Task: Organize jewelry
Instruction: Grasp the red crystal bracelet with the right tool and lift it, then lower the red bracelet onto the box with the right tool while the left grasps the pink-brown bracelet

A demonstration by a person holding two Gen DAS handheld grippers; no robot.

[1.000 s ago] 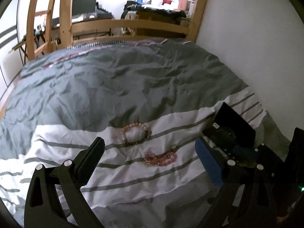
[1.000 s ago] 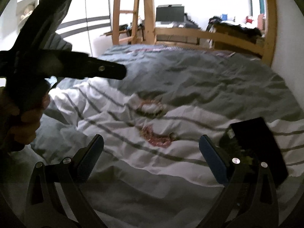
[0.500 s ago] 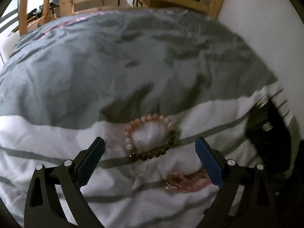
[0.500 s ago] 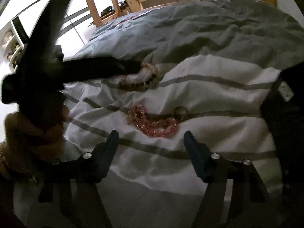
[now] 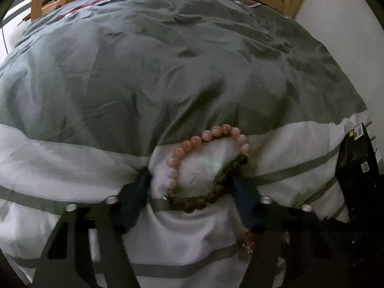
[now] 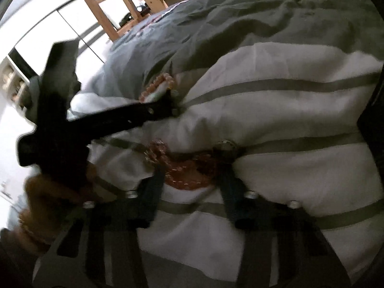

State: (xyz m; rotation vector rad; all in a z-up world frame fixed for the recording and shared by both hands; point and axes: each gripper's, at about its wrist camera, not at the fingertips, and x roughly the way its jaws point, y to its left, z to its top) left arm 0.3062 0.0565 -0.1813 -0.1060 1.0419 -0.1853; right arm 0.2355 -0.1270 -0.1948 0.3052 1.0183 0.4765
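In the left wrist view, the left gripper [image 5: 192, 192] presses its tips into the striped duvet [image 5: 72, 168], its jaws closing with the beaded bracelet [image 5: 204, 165] between them. The right blue pad sits against the bracelet's dark-bead side; the left pad is dug into the fabric just beside the pink beads, and whether it touches them is unclear. Part of the loop's lower edge is hidden behind the pads. Below, a pink chain [image 5: 247, 242] peeks out, mostly covered by the gripper's frame.

In the right wrist view, blurred, the right gripper [image 6: 192, 180] is closing around that pink chain [image 6: 184, 172], which lies bunched on the duvet between the pads with a round metal piece [image 6: 225, 146] at its far end; contact cannot be made out. Farther off, a hand [image 6: 43, 192] holds the left tool, which hides most of the bracelet. A black box [image 5: 357, 168] is cut off at the right edge. Beyond stands a wooden bed frame [image 5: 292, 0].
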